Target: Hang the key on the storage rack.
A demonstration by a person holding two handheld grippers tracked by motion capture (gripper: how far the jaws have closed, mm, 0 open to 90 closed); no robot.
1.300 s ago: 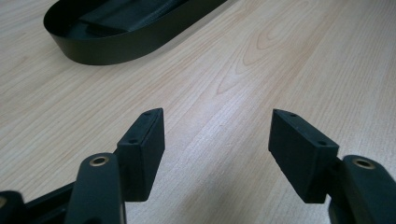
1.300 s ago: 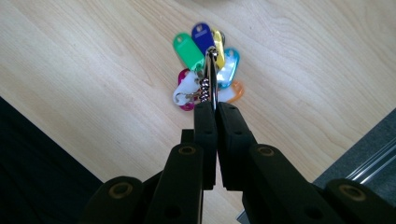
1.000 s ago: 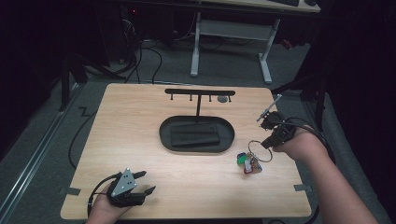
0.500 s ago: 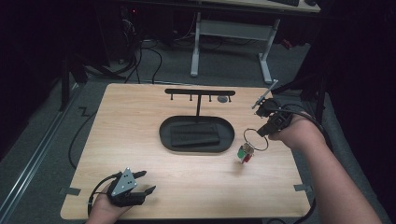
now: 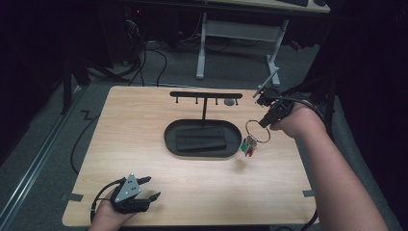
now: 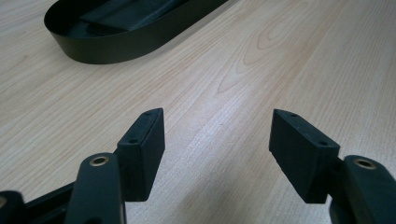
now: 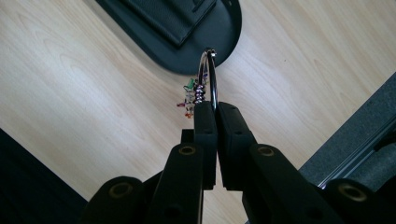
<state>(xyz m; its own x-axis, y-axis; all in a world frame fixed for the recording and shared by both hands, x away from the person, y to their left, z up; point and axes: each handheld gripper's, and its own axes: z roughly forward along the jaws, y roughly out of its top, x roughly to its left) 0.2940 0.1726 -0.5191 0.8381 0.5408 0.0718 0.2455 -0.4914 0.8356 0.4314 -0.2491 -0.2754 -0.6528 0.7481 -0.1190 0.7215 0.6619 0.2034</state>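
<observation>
Metal key ring (image 7: 208, 77) pinched in right claw (image 7: 216, 109); left claw (image 6: 217, 140) wide, empty.

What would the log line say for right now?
right gripper: shut on key ring, lifted above table | left gripper: open, resting | rack: bare

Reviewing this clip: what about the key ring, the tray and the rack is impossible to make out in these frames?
- Small coloured tags on the key ring: too small in the high view, edge-on in the right gripper view; what they are is unclear.
- Dark flat item in the black oval tray: black on black, cut off by the top edge in both gripper views.
- Small grey thing under the hook rack: too small.
</observation>
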